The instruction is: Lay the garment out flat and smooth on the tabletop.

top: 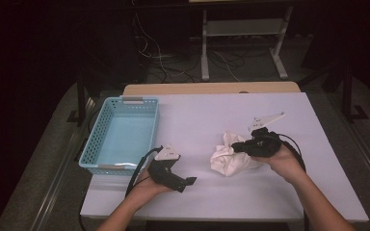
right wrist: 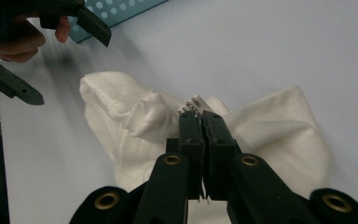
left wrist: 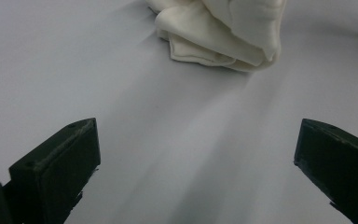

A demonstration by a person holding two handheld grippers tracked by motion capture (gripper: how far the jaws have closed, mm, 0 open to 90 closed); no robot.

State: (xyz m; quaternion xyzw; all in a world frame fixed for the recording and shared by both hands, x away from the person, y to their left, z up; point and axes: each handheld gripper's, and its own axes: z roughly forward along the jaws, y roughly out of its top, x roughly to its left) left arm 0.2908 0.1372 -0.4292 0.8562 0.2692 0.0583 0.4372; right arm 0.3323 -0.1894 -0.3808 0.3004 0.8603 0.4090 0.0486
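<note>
A crumpled white cloth (top: pixel 229 156) lies on the white table, right of centre. My right gripper (top: pixel 236 147) is shut on the cloth (right wrist: pixel 135 126); in the right gripper view its two black jaws press together on a fold with a small label at their tips (right wrist: pixel 199 116). My left gripper (top: pixel 189 182) rests low near the front edge, left of the cloth, its jaws wide apart with nothing between them. Seen from the left gripper view, the cloth (left wrist: pixel 223 32) lies ahead on the table, beyond the open jaws.
A light blue perforated basket (top: pixel 96 139) stands at the table's left side with nothing visible inside. The table's far edge borders a tan board (top: pixel 212 88). Beyond it are a metal stand and cables on a dark floor.
</note>
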